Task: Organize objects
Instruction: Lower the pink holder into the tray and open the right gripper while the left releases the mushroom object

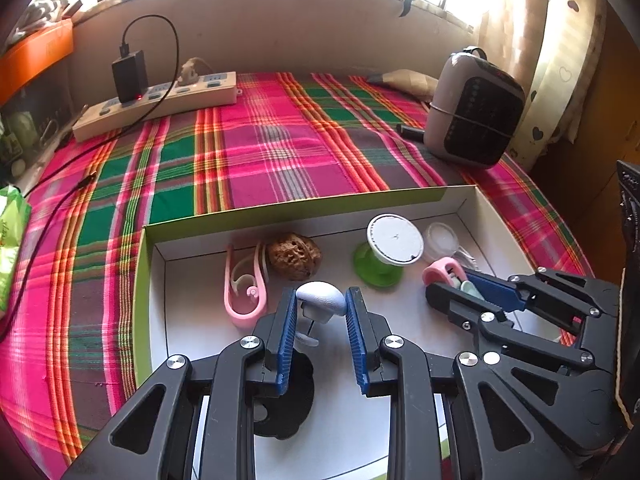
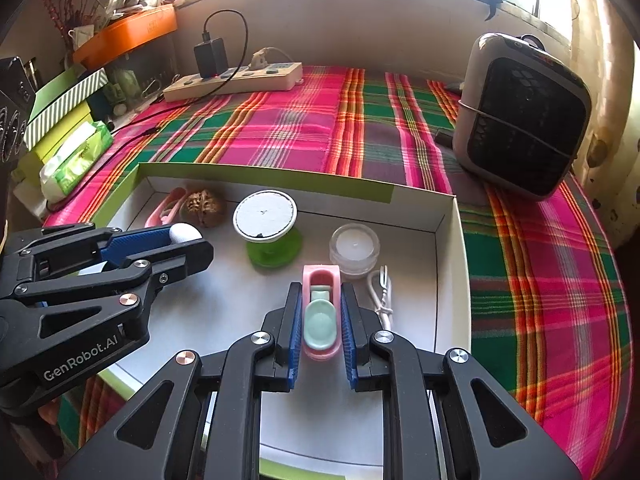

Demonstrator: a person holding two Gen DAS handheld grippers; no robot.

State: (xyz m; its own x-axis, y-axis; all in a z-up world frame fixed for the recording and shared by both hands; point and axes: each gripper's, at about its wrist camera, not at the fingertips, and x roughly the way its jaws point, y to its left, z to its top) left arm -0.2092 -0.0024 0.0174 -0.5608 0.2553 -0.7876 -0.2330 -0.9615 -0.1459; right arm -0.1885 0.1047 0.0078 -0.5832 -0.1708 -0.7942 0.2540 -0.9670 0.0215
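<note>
A shallow white box with green sides (image 1: 280,210) (image 2: 448,248) lies on a plaid cloth. My left gripper (image 1: 322,304) (image 2: 188,240) is shut on a white mushroom-shaped knob (image 1: 322,300) (image 2: 185,233) and holds it above the box floor. My right gripper (image 2: 320,320) (image 1: 448,288) is shut on a pink toy with a pale green part (image 2: 320,316) (image 1: 442,272) over the box's right half. In the box lie a pink clip (image 1: 244,288) (image 2: 166,206), a brown walnut (image 1: 294,256) (image 2: 204,202), a green spool with a white top (image 1: 386,250) (image 2: 268,228), a clear candle jar (image 2: 354,246) (image 1: 440,240) and a white cord (image 2: 382,296).
A grey and black heater (image 1: 476,110) (image 2: 524,116) stands at the back right. A power strip with a black charger (image 1: 160,96) (image 2: 236,76) lies at the back left. A tissue pack (image 2: 76,156) and boxes sit at the left. A black object (image 1: 284,396) lies under my left gripper.
</note>
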